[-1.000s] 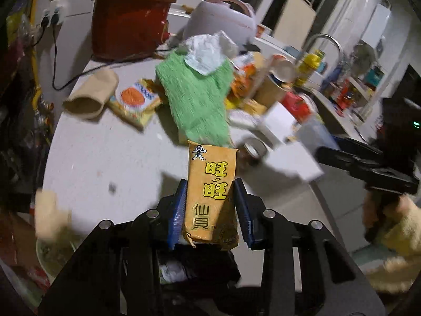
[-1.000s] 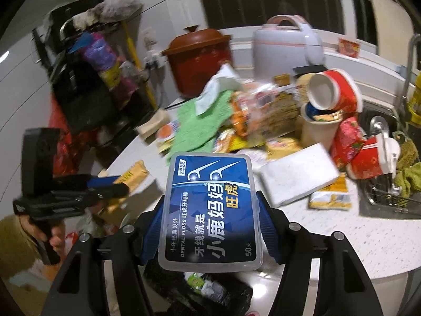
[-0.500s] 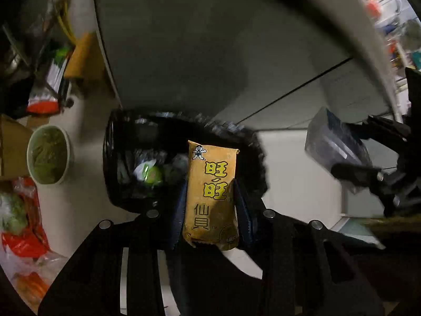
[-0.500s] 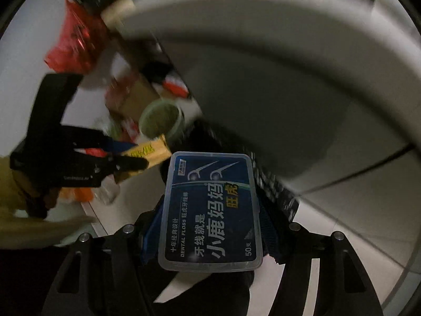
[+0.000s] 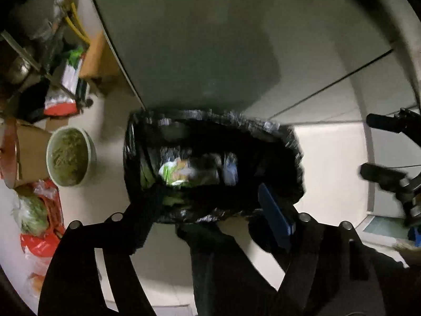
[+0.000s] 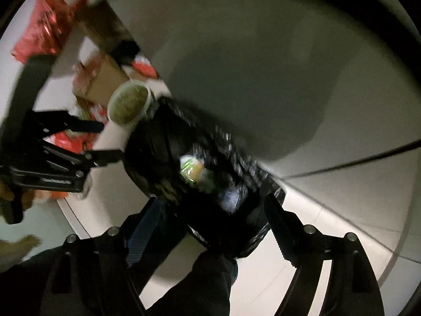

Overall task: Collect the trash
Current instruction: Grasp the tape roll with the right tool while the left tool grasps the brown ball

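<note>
A bin lined with a black bag (image 5: 286, 142) stands on the floor under the counter; it also shows in the right wrist view (image 6: 155, 155). Trash lies inside: a green and orange wrapper (image 5: 175, 171) and a bluish clear piece (image 5: 230, 169), seen too in the right wrist view (image 6: 231, 197). My left gripper (image 5: 210, 208) is open and empty above the bin's near rim. My right gripper (image 6: 210, 218) is open and empty above the bin. Each gripper shows in the other's view: the right (image 5: 386, 152), the left (image 6: 102, 142).
A round bowl of greenish stuff (image 5: 69, 156) stands left of the bin, beside a cardboard box (image 5: 26, 155). Red plastic bags (image 5: 42, 237) and packets lie on the floor at the left. The grey cabinet front (image 5: 197, 39) rises behind the bin.
Both grippers have opened over the bin. The yellow snack packet has left my left gripper and the blue floss box has left my right gripper. Both views are blurred by motion.
</note>
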Motion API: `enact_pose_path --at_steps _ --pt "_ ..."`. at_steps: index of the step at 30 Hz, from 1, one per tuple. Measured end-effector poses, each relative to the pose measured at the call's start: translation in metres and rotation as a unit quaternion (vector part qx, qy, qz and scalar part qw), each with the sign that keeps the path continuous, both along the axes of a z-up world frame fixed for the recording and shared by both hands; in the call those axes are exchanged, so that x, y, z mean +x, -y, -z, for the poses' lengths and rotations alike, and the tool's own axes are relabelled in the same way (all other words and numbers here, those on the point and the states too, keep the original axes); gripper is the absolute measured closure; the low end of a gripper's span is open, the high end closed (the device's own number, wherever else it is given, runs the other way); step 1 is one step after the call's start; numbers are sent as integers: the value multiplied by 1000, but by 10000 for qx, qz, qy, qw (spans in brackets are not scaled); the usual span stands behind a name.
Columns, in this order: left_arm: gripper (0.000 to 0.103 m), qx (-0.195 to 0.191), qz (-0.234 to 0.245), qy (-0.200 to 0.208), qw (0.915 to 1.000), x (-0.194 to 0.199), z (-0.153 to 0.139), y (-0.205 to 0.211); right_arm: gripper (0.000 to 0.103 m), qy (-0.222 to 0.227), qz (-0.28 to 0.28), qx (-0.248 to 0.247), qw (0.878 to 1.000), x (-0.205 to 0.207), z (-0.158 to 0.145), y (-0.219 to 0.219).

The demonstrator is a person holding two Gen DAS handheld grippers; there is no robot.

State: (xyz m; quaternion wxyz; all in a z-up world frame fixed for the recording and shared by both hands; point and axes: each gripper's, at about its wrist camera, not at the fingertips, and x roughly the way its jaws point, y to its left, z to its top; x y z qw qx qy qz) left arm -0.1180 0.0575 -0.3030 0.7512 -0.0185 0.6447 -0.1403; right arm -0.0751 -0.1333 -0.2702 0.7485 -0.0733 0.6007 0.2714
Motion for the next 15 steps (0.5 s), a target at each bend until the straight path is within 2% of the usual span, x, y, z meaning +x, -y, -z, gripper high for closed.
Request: enact_pose_path --at_steps 2,4,5,6,7,8,11,14,15 --pt "29 -196 -15 316 9993 -5 -35 -4 24 411 2 292 9987 0 -45 12" --pt "24 -386 -5 682 9969 -8 -72 -5 22 1143 38 567 9918 -1 -101 25" --pt "19 -488 7 967 9941 -10 -94 -5 20 1513 93 638 9864 -1 -122 31" --pt "17 -582 4 1287 9900 -10 -117 -3 15 1966 194 667 9780 3 -143 38" --pt "17 -632 13 1438 9876 -9 -128 0 14 2318 311 669 9700 9 -157 45" --pt "17 -708 35 1694 9830 -5 -146 6 14 2468 383 661 9661 15 -163 50" --pt "17 -809 43 2146 9733 11 -177 23 14 2784 599 484 9574 46 -166 59" --pt "17 -825 36 2468 9655 30 -191 39 18 2807 589 256 9577 70 -155 59" --pt "17 -823 70 2501 9647 35 -195 45 23 2753 582 245 9593 80 -150 59"
